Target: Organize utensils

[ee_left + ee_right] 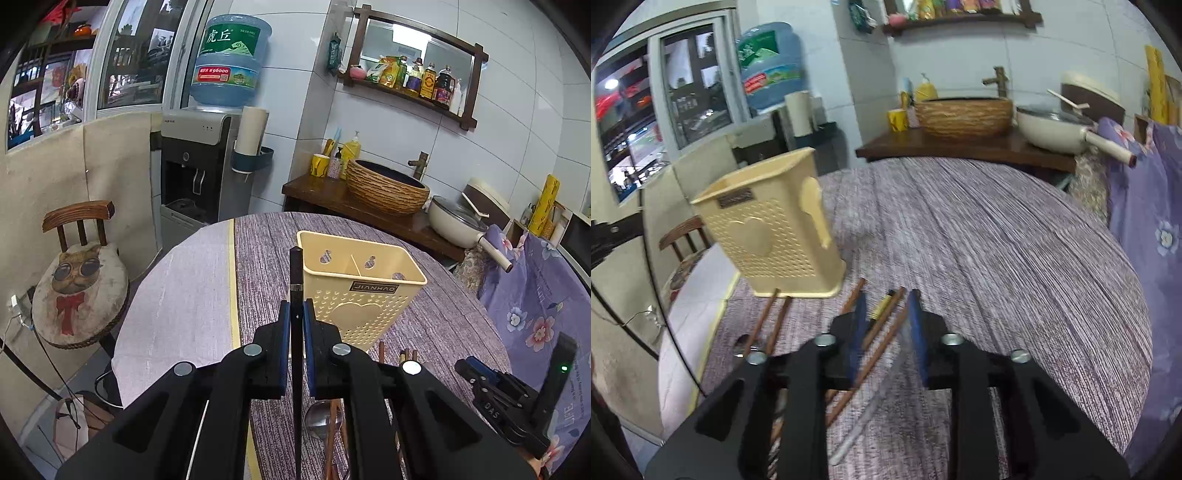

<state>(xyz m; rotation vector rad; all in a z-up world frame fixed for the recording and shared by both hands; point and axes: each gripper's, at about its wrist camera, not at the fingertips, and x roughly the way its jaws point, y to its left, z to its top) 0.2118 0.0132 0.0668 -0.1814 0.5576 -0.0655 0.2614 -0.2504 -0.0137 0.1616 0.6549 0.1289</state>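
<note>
My left gripper [295, 306] is shut on a black chopstick [296, 269], which sticks up and forward. Its tip is level with the near-left corner of the cream perforated utensil holder [354, 291], outside the rim. The holder [775, 236] stands upright on the purple tablecloth [997, 240]. My right gripper [888, 295] hovers open above several brown chopsticks [882, 332] and a yellow-banded chopstick [882, 306] lying on the cloth; its pads touch none of them. A metal spoon [317, 417] lies under my left gripper. The right gripper [476, 373] also shows low at the right in the left wrist view.
Behind the table a wooden counter [332, 195] carries a woven basin [384, 188] and a cream pan [458, 225]. A water dispenser [195, 177] and a chair with a cat cushion [77, 280] stand to the left. Floral cloth [532, 295] covers something at the right.
</note>
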